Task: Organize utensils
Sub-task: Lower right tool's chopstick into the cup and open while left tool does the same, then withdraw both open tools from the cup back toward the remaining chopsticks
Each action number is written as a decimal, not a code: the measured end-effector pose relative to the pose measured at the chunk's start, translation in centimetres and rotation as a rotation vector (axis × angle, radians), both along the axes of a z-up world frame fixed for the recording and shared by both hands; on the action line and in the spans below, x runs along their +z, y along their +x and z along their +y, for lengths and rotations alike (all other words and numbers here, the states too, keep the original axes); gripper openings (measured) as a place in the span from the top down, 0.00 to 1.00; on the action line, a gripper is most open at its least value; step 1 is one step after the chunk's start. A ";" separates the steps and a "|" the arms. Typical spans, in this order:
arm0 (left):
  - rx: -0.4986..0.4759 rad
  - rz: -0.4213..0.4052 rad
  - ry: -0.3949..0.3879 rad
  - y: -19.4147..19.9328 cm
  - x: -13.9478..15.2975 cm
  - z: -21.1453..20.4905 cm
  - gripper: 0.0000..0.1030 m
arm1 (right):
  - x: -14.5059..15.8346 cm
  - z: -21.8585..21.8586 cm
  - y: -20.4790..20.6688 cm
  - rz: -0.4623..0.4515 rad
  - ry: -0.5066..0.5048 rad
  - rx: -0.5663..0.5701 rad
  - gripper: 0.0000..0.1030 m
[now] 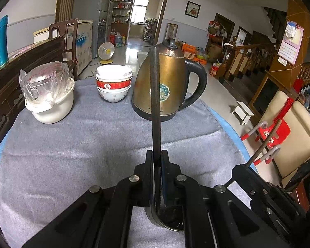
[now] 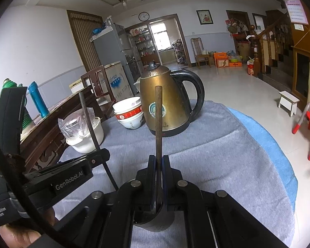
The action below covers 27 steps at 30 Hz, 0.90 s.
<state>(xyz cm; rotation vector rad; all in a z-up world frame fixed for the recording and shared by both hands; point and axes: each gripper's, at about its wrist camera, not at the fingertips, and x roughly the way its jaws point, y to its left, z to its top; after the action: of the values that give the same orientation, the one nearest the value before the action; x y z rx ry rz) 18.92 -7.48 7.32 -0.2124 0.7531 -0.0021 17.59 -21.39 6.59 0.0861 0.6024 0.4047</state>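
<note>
Now we are holding one dark chopstick [image 1: 155,103] clamped in the left gripper [image 1: 157,159] and another chopstick [image 2: 158,124] in the right gripper [image 2: 158,161], both lowering into the metal cup [image 1: 167,221] at bottom centre; neither seems released yet

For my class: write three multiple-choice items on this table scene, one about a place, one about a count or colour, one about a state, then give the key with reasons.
1. Where do the bowls stand?
A. between pot and kettle
B. on the kettle
C. on the floor

2. How many bowls are stacked?
A. one
B. three
C. six

3. What is the left gripper doing?
A. hanging open
B. clamping a chopstick
C. gripping the kettle

Key: 1 A, the stack sits on the cloth between them. 2 B, three rims show. 3 B, its fingers close on the dark stick, whose lower end is in a cup.
</note>
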 end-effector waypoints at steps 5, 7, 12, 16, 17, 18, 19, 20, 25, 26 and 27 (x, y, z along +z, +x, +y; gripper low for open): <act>-0.002 0.002 -0.001 0.0 0.0 0.0 0.93 | -0.3 0.0 0.1 0.009 -0.005 0.002 0.94; -0.004 0.004 -0.002 -0.1 -0.1 0.0 0.93 | -0.3 0.0 0.1 0.011 -0.007 0.000 0.94; -0.008 0.009 -0.004 -0.2 -0.2 0.0 0.93 | -0.3 0.0 0.2 0.020 -0.007 0.006 0.94; -0.009 0.031 -0.027 -0.3 -0.2 0.4 0.93 | -0.3 0.0 0.3 0.038 -0.006 0.005 0.92; -0.007 0.030 -0.033 -0.5 0.0 0.6 0.91 | -0.3 0.0 0.4 0.045 -0.003 0.006 0.92; 0.002 0.028 -0.033 -0.7 0.2 0.9 0.83 | -0.3 -0.1 0.4 0.052 0.002 0.006 0.92; 0.006 0.028 -0.035 -0.9 0.4 1.0 0.71 | -0.2 -0.2 0.4 0.057 0.005 0.006 0.92; 0.012 0.027 -0.040 -1.1 0.6 1.4 0.64 | -0.1 -0.2 0.4 0.060 0.003 0.003 0.92; 0.041 -0.031 -0.049 -3.7 2.7 3.4 0.49 | 1.2 -0.4 -0.6 0.042 -0.010 -0.017 0.90; 0.050 -0.046 -0.049 -4.4 3.2 4.0 0.47 | 1.6 -0.6 -1.1 0.033 -0.007 -0.022 0.84; 0.067 -0.069 -0.044 -5.4 3.6 4.8 0.44 | 2.0 -0.8 -1.5 0.023 -0.004 -0.026 0.75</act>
<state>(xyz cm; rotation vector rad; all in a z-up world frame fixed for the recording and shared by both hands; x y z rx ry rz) 13.49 -2.65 10.91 -0.2786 0.6777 0.0374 16.06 -22.20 8.55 0.0946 0.6242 0.3777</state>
